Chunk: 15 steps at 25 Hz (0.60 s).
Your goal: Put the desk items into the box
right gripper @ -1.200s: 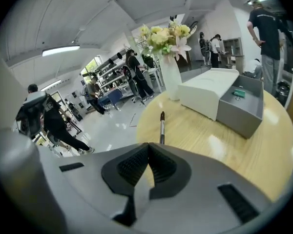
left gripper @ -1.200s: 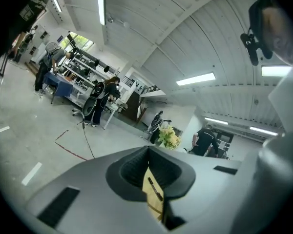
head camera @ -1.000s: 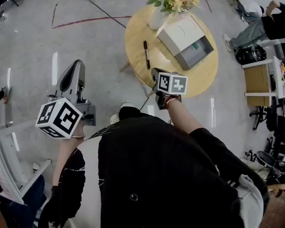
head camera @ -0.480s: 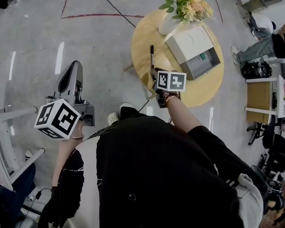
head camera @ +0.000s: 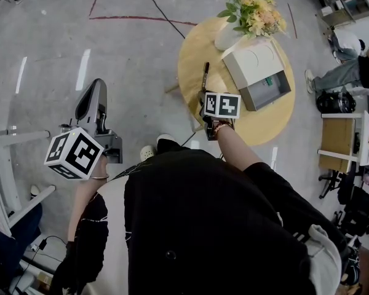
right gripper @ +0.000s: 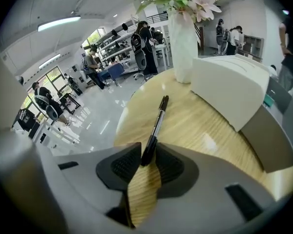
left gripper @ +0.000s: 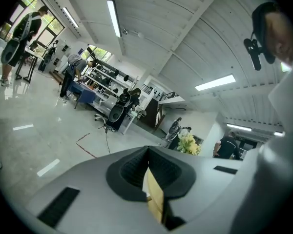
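Note:
A black pen (head camera: 204, 78) lies on the round wooden table (head camera: 194, 48), pointing away from me. My right gripper (head camera: 204, 97) is at the table's near edge, and its jaws stand a pen's width apart, shut on the pen's (right gripper: 156, 123) near end, which rests on the wood. Beyond it stands the white-lidded grey box (head camera: 258, 72), also seen at the right of the right gripper view (right gripper: 244, 96). My left gripper (head camera: 96, 85) is held up over the floor, far left of the table. In its own view the left gripper (left gripper: 147, 152) is shut and holds nothing.
A white vase of flowers (head camera: 230, 34) stands at the table's far side beside the box. A white frame (head camera: 12, 165) is at my left. A cable (head camera: 160, 5) and a red line cross the floor. A desk (head camera: 337, 137) and a seated person are at the right.
My right gripper has moved forward to the pen's near end, which now sits between its jaws. The left gripper has stayed where it was.

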### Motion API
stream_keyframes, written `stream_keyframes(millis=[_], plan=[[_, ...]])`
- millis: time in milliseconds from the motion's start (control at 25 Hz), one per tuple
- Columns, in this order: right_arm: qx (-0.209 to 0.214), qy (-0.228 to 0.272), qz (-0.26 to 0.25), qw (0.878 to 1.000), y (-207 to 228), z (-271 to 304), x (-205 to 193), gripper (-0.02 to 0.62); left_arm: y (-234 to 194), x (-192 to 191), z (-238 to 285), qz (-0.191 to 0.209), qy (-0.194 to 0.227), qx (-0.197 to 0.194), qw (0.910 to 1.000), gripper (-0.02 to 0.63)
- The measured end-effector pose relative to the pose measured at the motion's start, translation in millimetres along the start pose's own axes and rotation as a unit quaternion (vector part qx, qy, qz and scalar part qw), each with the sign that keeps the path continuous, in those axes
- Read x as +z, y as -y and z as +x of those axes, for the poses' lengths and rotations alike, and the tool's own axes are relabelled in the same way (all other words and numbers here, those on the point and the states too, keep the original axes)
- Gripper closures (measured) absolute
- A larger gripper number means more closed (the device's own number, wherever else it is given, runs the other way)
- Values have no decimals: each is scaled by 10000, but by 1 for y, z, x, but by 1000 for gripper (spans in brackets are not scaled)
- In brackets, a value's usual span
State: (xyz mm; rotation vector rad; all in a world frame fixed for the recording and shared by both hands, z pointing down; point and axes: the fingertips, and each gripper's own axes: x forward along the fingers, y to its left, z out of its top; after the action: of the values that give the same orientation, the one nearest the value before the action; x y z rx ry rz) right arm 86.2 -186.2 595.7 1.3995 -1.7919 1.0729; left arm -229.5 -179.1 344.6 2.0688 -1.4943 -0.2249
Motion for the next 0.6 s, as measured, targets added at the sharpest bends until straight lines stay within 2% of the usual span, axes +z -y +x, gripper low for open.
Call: stream_keyframes(millis=[440,600], plan=[[-316,-179,-235,9991,3,1,0,524,0,7,1,28,77,-40,10000,597],[-366,-213,-105,9990,5,0,1,529,1,9,1,22,97,-46,9999,597]])
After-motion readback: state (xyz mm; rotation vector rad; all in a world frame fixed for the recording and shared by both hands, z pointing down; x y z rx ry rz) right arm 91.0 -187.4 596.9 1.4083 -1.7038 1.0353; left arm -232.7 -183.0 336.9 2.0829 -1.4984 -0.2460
